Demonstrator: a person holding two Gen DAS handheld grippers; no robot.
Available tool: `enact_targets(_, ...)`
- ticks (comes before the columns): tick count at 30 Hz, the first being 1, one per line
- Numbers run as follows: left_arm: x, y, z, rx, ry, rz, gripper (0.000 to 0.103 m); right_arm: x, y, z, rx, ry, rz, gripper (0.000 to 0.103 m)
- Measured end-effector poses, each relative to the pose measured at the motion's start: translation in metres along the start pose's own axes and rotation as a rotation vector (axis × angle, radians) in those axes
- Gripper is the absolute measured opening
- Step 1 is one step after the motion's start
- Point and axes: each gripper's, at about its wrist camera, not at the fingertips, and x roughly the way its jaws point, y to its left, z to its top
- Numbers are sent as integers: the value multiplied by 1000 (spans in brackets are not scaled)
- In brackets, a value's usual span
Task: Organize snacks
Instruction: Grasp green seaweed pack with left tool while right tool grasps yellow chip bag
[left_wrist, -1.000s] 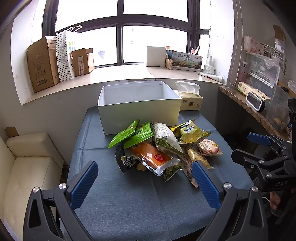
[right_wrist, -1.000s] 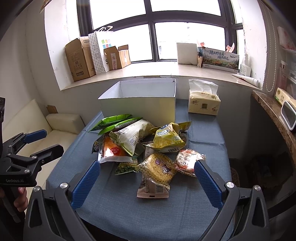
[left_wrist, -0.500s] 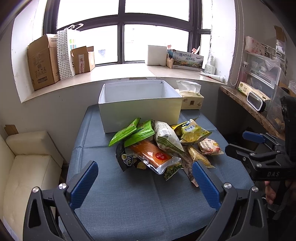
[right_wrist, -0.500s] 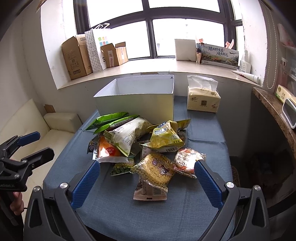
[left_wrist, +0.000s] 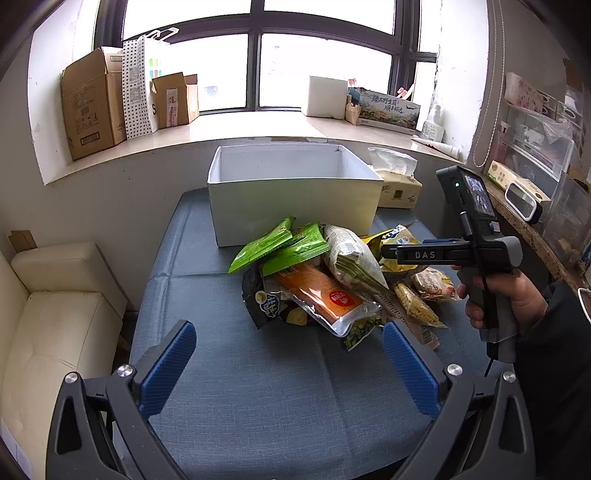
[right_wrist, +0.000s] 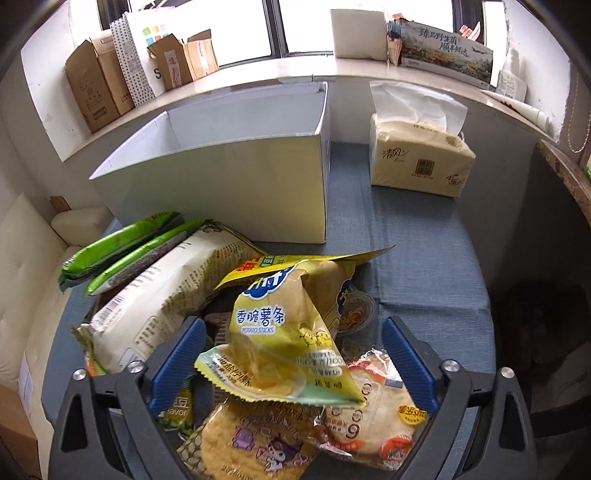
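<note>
A pile of snack packets (left_wrist: 325, 280) lies on the blue table in front of an open white box (left_wrist: 295, 192). My left gripper (left_wrist: 290, 365) is open and empty, short of the pile's near side. My right gripper (right_wrist: 291, 354) is open with its jaws either side of a yellow potato-sticks bag (right_wrist: 280, 339) on top of the pile; whether the blue pads (right_wrist: 177, 354) touch it is unclear. In the left wrist view the right gripper (left_wrist: 391, 253) reaches over the pile from the right. Green packets (right_wrist: 125, 247), a white bag (right_wrist: 166, 295) and an orange packet (left_wrist: 317, 291) lie there too.
A tissue pack (right_wrist: 421, 155) stands right of the box. Cardboard boxes (left_wrist: 92, 107) and a paper bag sit on the windowsill. A cream sofa (left_wrist: 48, 317) is left of the table. A shelf with a clock (left_wrist: 522, 197) is at the right.
My right gripper has moved forward and down over the pile, so the yellow bag now lies between its jaws. My left gripper has barely moved.
</note>
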Motion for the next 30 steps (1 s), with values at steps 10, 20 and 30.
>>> enact_targets(10, 31, 31, 8, -96, 58, -29, 103, -3, 4, -10, -5, 13, 94, 61)
enact_targets(20, 102, 54, 80, -186, 127, -157, 103, -78, -4, -23, 39, -154, 188, 61)
enact_targets(30, 198, 70, 102, -269, 324, -215, 90, -114, -24, -44, 116, -210, 222, 61)
